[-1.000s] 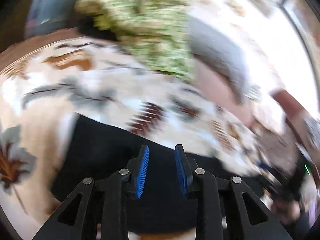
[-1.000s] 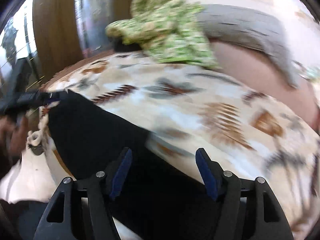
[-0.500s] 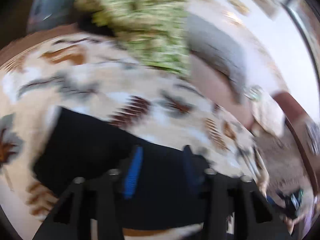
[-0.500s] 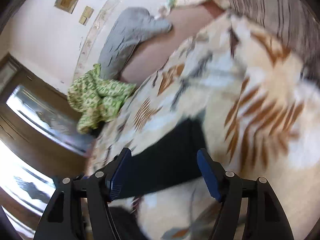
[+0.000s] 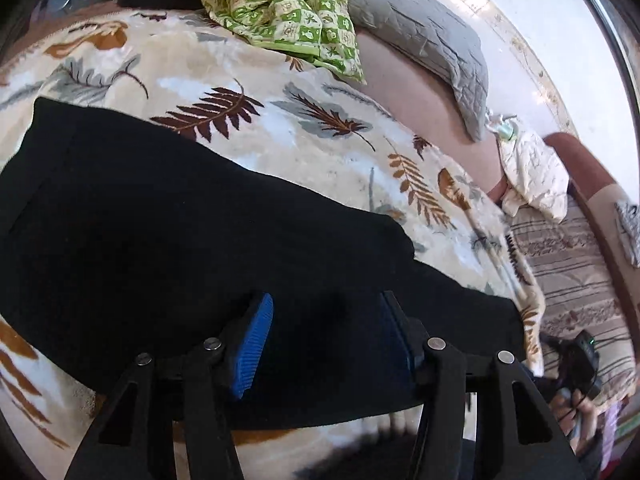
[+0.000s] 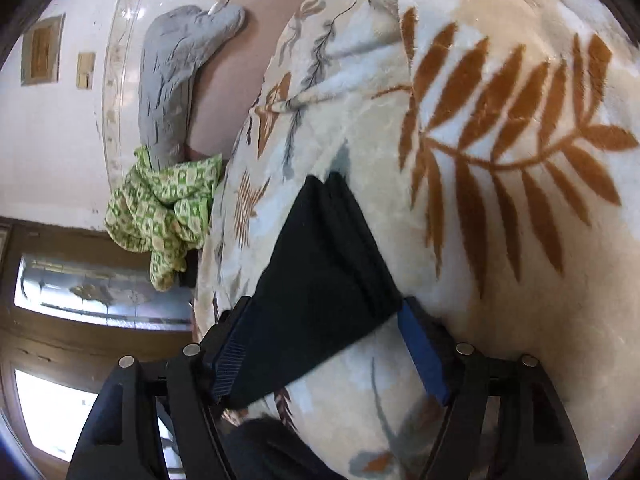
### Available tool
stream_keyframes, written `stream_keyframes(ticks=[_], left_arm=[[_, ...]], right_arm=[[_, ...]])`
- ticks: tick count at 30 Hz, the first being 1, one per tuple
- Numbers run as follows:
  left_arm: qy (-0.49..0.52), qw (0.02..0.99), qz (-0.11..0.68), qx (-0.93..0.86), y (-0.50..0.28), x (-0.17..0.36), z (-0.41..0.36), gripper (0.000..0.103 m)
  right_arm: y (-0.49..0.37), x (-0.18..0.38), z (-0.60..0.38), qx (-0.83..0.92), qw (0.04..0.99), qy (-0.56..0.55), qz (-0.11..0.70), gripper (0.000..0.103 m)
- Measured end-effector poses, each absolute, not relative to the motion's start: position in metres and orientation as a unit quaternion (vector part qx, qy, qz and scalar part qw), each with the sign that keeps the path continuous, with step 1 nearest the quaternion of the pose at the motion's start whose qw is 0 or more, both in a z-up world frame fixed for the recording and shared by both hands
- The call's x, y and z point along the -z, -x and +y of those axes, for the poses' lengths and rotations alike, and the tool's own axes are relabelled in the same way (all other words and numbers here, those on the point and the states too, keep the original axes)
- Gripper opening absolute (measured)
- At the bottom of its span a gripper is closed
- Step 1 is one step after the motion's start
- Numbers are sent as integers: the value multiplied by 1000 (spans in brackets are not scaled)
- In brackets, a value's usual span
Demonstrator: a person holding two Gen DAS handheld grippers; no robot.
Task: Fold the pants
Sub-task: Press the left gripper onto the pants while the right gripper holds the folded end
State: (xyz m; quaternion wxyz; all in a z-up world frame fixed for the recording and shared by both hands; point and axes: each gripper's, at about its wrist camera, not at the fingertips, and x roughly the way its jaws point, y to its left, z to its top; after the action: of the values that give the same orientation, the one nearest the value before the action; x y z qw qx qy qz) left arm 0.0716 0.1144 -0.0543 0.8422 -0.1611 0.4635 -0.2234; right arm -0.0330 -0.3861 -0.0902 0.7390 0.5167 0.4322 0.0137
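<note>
Black pants (image 5: pixel 208 240) flat on leaf-print blanket (image 5: pixel 320 128) on the bed, long axis running from upper left to lower right in left view. Probably between folds. Left gripper (image 5: pixel 326 340) open above the cloth; right gripper (image 6: pixel 324 354) opening astride the narrow end (image 6: pixel 320 264), nothing pinched. Next: pinch that end, carry it over.

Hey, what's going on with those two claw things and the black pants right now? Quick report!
Left gripper open over the black pants. Right gripper opening, pants' end between its fingers. Pants flat on leaf-print blanket. Green checked cloth well clear.
</note>
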Motion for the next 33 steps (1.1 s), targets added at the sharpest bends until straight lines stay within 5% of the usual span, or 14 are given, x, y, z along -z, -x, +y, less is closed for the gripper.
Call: stream_keyframes(ticks=[6, 10, 21, 32, 33], left_arm=[[169, 839, 464, 230, -64, 53, 116, 55], [196, 829, 461, 250, -66, 58, 124, 64], [191, 825, 460, 267, -68, 61, 120, 80], [188, 827, 459, 265, -67, 61, 120, 80], [186, 830, 456, 261, -66, 60, 120, 73]], right_arm=[[42, 86, -385, 6, 757, -488, 435, 57], [57, 93, -395, 39, 754, -485, 441, 16], [59, 91, -393, 48, 759, -479, 438, 15], [61, 57, -379, 14, 809, -439, 392, 8], [60, 51, -374, -1, 816, -433, 383, 8]])
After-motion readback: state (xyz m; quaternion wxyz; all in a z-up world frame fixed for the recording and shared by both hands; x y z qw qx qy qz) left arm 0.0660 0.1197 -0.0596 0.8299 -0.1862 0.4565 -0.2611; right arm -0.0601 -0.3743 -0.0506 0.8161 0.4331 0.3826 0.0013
